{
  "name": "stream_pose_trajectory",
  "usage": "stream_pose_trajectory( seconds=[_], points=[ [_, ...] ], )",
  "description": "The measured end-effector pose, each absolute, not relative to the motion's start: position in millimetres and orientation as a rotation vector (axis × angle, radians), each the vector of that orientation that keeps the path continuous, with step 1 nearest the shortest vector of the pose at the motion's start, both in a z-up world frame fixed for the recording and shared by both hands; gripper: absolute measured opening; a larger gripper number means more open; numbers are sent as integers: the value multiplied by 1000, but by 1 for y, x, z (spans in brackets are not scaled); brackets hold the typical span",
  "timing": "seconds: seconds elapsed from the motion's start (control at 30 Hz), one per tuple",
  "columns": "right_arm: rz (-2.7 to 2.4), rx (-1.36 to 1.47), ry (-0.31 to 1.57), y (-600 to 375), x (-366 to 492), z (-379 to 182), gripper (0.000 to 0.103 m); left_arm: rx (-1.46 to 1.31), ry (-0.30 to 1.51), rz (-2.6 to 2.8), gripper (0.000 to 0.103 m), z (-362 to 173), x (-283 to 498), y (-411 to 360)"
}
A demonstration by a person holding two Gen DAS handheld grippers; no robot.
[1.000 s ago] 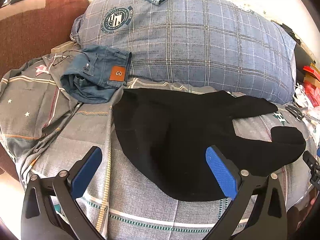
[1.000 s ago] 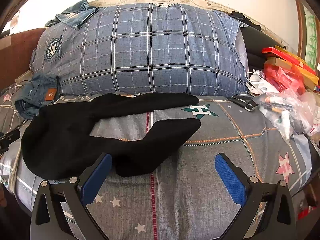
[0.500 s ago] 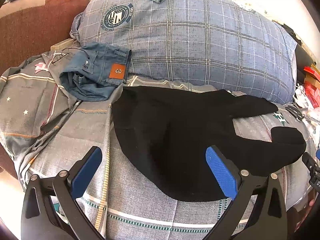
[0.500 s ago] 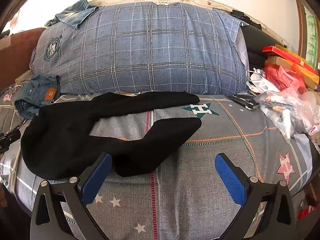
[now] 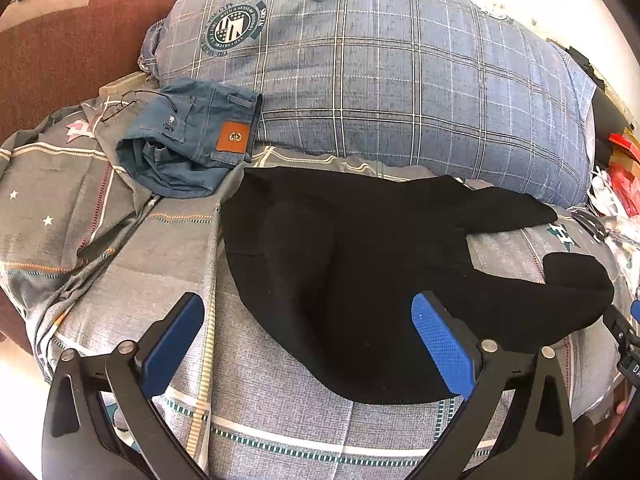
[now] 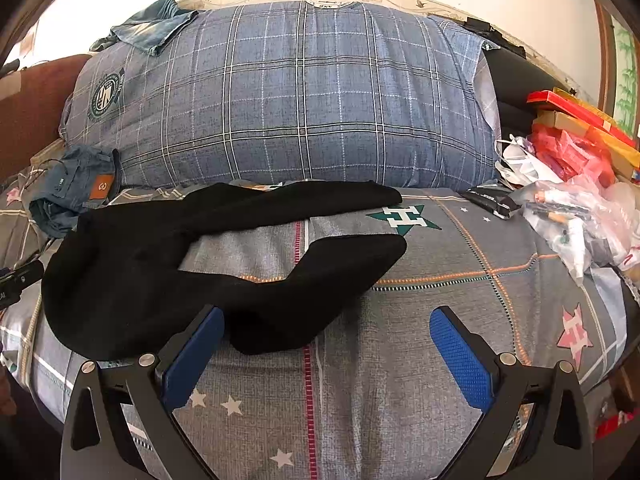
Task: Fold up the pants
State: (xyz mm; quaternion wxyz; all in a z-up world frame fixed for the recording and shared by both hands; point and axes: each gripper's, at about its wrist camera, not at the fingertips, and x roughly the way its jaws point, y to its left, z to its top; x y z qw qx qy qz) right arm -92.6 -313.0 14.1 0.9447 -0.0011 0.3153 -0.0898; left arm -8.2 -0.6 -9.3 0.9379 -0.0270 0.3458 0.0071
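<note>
Black pants (image 5: 352, 264) lie flat on the grey patterned bedspread (image 5: 152, 256), waist to the left and two legs spread toward the right. They also show in the right wrist view (image 6: 168, 260), the near leg end (image 6: 360, 252) apart from the far leg end (image 6: 360, 196). My left gripper (image 5: 308, 328) is open and empty, hovering over the pants' near waist edge. My right gripper (image 6: 326, 340) is open and empty, above the bedspread just before the near leg.
A large blue plaid pillow (image 5: 380, 80) lies behind the pants. Folded blue jeans (image 5: 192, 144) sit at the back left, with more denim on top of the pillow (image 6: 152, 28). Plastic bags and red packets (image 6: 572, 200) crowd the right edge. A brown headboard (image 5: 68, 40) stands left.
The left wrist view has shifted slightly, the jeans and pillow moving a little up in view. The right gripper and the pants have barely moved.
</note>
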Motion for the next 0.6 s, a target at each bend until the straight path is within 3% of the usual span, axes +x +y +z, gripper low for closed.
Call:
stream_pose_trajectory(
  seconds=[0.43, 0.6],
  points=[
    [-259, 94, 680, -372, -87, 21, 103, -98, 798, 71, 103, -6, 26, 28],
    [-245, 241, 758, -420, -66, 24, 103, -199, 975, 22, 103, -10, 61, 32]
  ],
)
